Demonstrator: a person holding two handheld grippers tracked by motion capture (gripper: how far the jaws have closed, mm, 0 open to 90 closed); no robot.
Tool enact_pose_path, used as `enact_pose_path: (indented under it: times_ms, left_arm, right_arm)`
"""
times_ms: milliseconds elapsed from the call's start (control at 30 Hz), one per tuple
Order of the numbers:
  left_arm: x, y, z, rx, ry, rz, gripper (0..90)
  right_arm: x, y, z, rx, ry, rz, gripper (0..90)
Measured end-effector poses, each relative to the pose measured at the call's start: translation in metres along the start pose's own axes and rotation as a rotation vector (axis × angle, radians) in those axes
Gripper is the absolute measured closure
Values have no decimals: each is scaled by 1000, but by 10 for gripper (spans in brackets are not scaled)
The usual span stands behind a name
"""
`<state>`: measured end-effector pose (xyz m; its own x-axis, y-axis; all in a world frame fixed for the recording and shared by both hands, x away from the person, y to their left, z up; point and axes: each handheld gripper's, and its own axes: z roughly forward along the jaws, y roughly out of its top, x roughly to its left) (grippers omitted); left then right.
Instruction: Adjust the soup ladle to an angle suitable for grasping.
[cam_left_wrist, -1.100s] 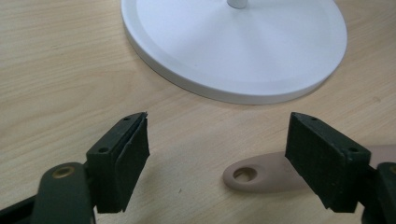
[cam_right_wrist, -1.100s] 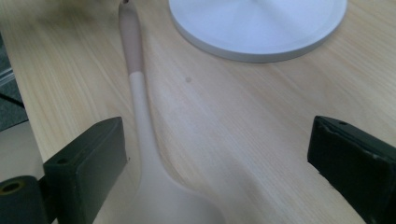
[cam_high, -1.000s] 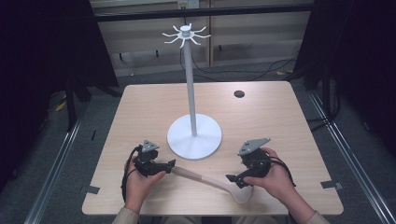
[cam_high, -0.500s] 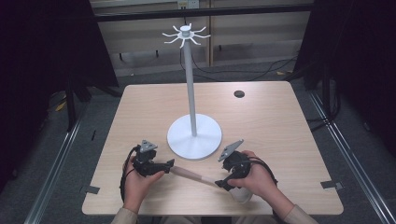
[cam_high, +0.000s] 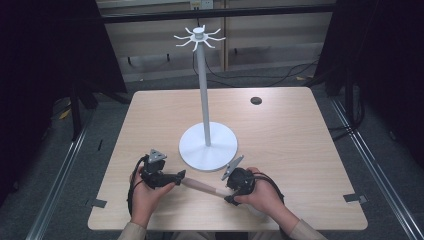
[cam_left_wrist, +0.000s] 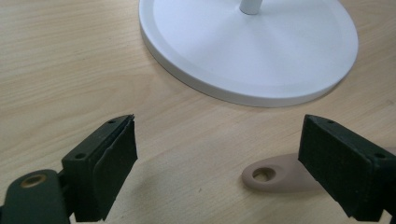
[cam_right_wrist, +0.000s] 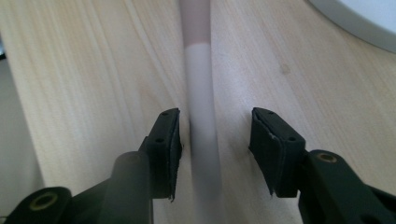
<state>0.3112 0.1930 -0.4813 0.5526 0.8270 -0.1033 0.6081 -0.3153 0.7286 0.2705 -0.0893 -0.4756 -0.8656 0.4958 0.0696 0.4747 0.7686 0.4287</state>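
Observation:
A long utensil (cam_high: 200, 186) with a beige handle and a white stem lies flat on the wooden table (cam_high: 280, 130) near its front edge. Its beige end with a hanging hole (cam_left_wrist: 268, 173) rests on the wood just inside one pad of my left gripper (cam_left_wrist: 217, 140), untouched. That gripper (cam_high: 179, 175) is open, and its jaws have just been opening. My right gripper (cam_right_wrist: 215, 113) straddles the white stem (cam_right_wrist: 201, 93). Its jaws have just been closing; one pad is almost at the stem and the other stands clear. The right hand (cam_high: 260, 197) covers the utensil's head.
A white stand rises from a round base (cam_high: 208, 146) just beyond both grippers, its pole topped by a ring of hooks (cam_high: 199, 36). The base rim (cam_left_wrist: 252, 51) is close ahead of the left gripper. A small dark disc (cam_high: 256, 100) lies at the back right.
The right hand has moved left and down onto the utensil's stem, and its jaws have narrowed around it. The left hand has stayed in place.

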Motion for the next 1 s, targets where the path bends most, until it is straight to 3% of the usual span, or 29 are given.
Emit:
enact_pose_path:
  times_ms: [200,300,333,367,533,700,733,1000]
  left_arm:
    - [0,0,0,2,-8,18,105]
    - [-1,0,0,0,-6,19,105]
    - [0,0,0,1,-4,19,106]
    - [0,0,0,-6,2,12,107]
    - [1,0,0,-12,2,4,110]
    - [2,0,-2,-10,1,3,111]
    - [3,1,-3,-20,10,-6,111]
    - [13,0,-9,-54,15,-56,115]
  right_arm:
    - [1,3,0,13,-12,12,570]
    - [2,4,0,24,-11,-6,687]
    - [3,5,1,23,3,-10,779]
    - [3,5,1,24,13,-34,780]
    - [6,5,-1,40,20,-50,787]
    - [2,2,-8,-2,13,-50,787]
    - [-2,0,-14,-44,14,-27,787]
    - [-9,-9,-30,-113,0,-24,788]
